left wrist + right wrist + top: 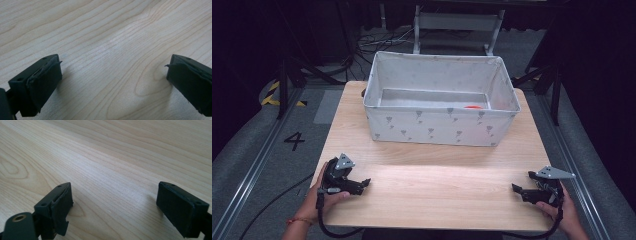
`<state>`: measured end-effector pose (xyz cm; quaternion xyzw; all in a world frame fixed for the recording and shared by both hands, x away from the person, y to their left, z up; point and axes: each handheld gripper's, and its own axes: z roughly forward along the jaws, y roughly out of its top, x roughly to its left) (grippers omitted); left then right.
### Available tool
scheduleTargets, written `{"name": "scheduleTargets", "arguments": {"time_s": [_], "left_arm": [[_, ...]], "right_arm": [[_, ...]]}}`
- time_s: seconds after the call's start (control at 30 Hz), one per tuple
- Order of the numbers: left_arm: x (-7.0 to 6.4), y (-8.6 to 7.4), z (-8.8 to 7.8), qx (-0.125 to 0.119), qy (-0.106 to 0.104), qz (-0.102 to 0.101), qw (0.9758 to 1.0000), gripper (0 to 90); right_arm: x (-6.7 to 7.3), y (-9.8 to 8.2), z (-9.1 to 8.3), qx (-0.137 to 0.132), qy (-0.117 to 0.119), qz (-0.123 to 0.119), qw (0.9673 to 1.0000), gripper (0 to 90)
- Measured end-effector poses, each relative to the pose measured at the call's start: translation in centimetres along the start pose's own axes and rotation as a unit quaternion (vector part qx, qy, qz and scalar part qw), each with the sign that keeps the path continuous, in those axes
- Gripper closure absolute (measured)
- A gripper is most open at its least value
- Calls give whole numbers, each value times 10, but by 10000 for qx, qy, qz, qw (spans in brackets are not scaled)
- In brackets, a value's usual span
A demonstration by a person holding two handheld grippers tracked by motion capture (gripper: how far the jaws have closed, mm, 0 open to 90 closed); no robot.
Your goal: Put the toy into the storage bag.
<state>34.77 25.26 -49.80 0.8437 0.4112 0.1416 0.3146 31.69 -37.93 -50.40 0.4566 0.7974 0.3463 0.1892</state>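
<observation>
Both grippers are resting low at the near edge of the bench [432, 175], jaws standing wide apart with nothing between them. The fabric bin [439, 100] is sitting straight ahead at the far side, its long axis running across. A small red thing [472, 106] is lying inside toward the right, so the right gripper [524, 191] looks nearer than the left gripper [359, 185].

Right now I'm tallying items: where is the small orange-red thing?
In the high view, the orange-red thing lies inside the fabric bin at the table's far side, on its floor toward the right.
</observation>
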Motion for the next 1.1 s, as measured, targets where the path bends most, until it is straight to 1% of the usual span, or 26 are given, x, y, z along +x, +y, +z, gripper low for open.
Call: {"name": "scheduleTargets", "arguments": {"time_s": [0.07, 0.13, 0.3, 0.43, 0.53, 0.6, 0.7, 1.1], "left_arm": [[0, 0, 0, 0, 3, -1, 10000, 2], [0, 0, 0, -13, 27, 3, 10000, 2], [0, 0, 0, -14, 37, -4, 10000, 2], [0, 0, 0, -16, 40, -5, 10000, 2], [0, 0, 0, -17, 40, -7, 10000, 2], [0, 1, 1, -2, 59, -63, 10000, 2], [-1, 3, 3, 3, 197, -224, 9996, 2], [-2, 5, 4, -3, 275, -317, 9991, 1]], "right_arm": [[1, 0, 0, 32, -61, 78, 9999, 112], [1, 0, 1, 35, -88, 111, 9999, 110], [0, 0, 1, 43, -116, 122, 9998, 104], [0, 1, 2, 93, -199, 203, 9996, 55], [-1, 2, 3, 130, -231, 228, 9994, 41], [-1, 2, 3, 135, -237, 232, 9994, 39], [-1, 2, 3, 135, -237, 232, 9994, 39], [-1, 1, 3, 141, -248, 237, 9993, 33]]}}
